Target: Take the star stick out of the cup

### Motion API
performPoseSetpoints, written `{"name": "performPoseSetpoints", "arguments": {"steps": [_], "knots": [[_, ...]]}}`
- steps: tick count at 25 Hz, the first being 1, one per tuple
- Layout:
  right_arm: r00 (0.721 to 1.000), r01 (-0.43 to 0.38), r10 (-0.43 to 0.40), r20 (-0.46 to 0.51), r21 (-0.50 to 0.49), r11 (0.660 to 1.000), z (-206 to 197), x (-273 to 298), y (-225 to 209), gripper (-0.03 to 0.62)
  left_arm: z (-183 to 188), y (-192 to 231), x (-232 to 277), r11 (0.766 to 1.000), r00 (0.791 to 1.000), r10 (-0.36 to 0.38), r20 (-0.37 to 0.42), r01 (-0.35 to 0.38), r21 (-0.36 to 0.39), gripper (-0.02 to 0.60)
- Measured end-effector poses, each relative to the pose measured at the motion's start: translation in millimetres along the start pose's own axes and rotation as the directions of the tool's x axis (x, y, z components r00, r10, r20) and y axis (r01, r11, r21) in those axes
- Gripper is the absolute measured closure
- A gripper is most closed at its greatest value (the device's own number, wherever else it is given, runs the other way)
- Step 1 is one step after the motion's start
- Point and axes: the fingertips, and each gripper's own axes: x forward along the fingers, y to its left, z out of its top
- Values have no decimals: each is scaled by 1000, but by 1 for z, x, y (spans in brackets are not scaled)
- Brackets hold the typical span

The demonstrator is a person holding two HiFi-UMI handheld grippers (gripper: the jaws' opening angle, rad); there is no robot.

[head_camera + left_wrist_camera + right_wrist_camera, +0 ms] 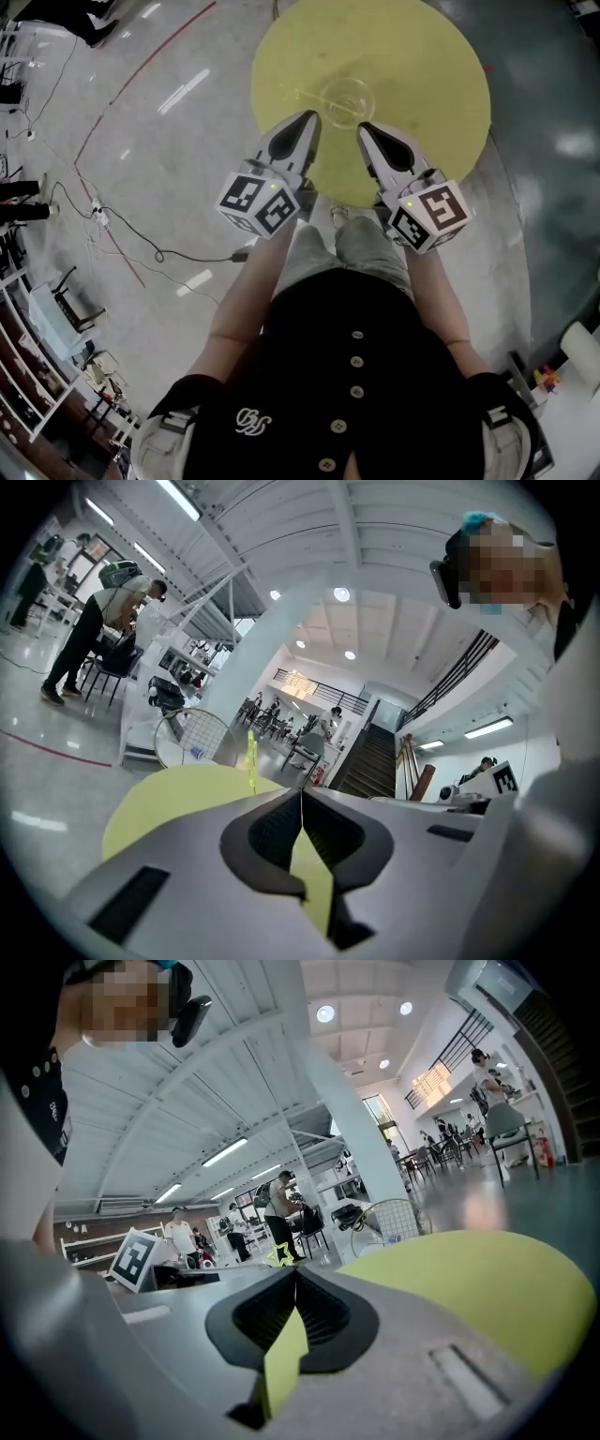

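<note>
A clear cup stands on the round yellow table. The thin yellow star stick leans out of it toward the left. My left gripper and right gripper hover side by side just short of the cup, both shut and holding nothing. In the left gripper view the cup is ahead left, with the stick upright beside it, beyond the shut left gripper. In the right gripper view the star shows just past the shut right gripper, and the cup sits to the right.
The table stands on a shiny grey floor marked with red lines. Cables and a power strip lie to the left. People and chairs are far off in the hall. My own legs are below the grippers.
</note>
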Motion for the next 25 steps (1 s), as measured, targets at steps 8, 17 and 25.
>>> {"name": "performPoseSetpoints", "arguments": {"steps": [8, 17, 25], "knots": [[1000, -11, 12, -27, 35, 999, -10, 10, -8, 591, -12, 12, 15, 1000, 999, 6, -41, -7, -18, 568], [999, -18, 21, -43, 64, 998, -16, 17, -21, 591, -28, 26, 24, 997, 995, 56, -81, -60, -47, 548], [999, -23, 26, -35, 71, 997, -11, 18, -27, 591, -30, 30, 25, 993, 992, 91, -85, -97, -63, 486]]}}
